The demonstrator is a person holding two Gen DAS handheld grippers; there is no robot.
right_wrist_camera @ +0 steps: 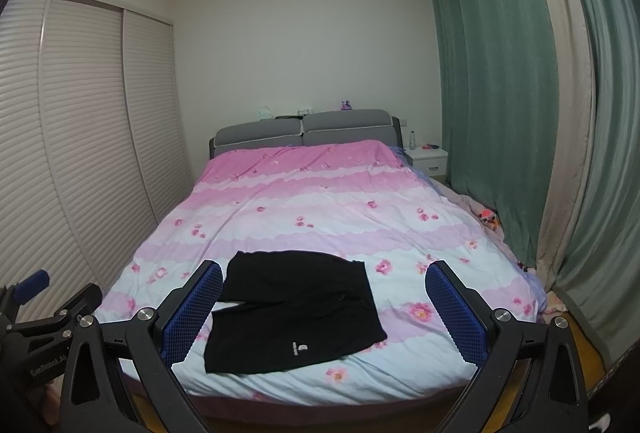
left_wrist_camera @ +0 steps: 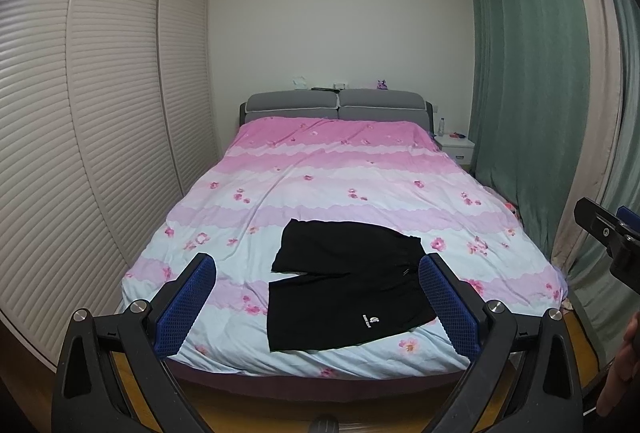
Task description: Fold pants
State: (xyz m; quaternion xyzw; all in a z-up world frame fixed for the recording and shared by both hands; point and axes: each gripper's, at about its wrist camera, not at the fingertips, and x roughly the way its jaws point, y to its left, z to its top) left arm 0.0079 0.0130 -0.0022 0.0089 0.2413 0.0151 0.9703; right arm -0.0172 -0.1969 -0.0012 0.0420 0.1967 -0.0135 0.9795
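Note:
Black shorts (left_wrist_camera: 348, 285) with a small white logo lie spread flat near the foot of the bed, legs pointing left; they also show in the right wrist view (right_wrist_camera: 296, 309). My left gripper (left_wrist_camera: 318, 273) is open and empty, held off the foot of the bed with the shorts between its blue pads. My right gripper (right_wrist_camera: 324, 281) is open and empty, held back from the bed with the shorts toward its left finger. It also shows at the right edge of the left wrist view (left_wrist_camera: 612, 233).
The bed has a pink and pale blue flowered duvet (left_wrist_camera: 320, 173) and a grey headboard (left_wrist_camera: 336, 103). A louvred wardrobe (left_wrist_camera: 80, 113) stands at the left, green curtains (left_wrist_camera: 528, 73) at the right, and a white nightstand (left_wrist_camera: 456, 147) by the headboard.

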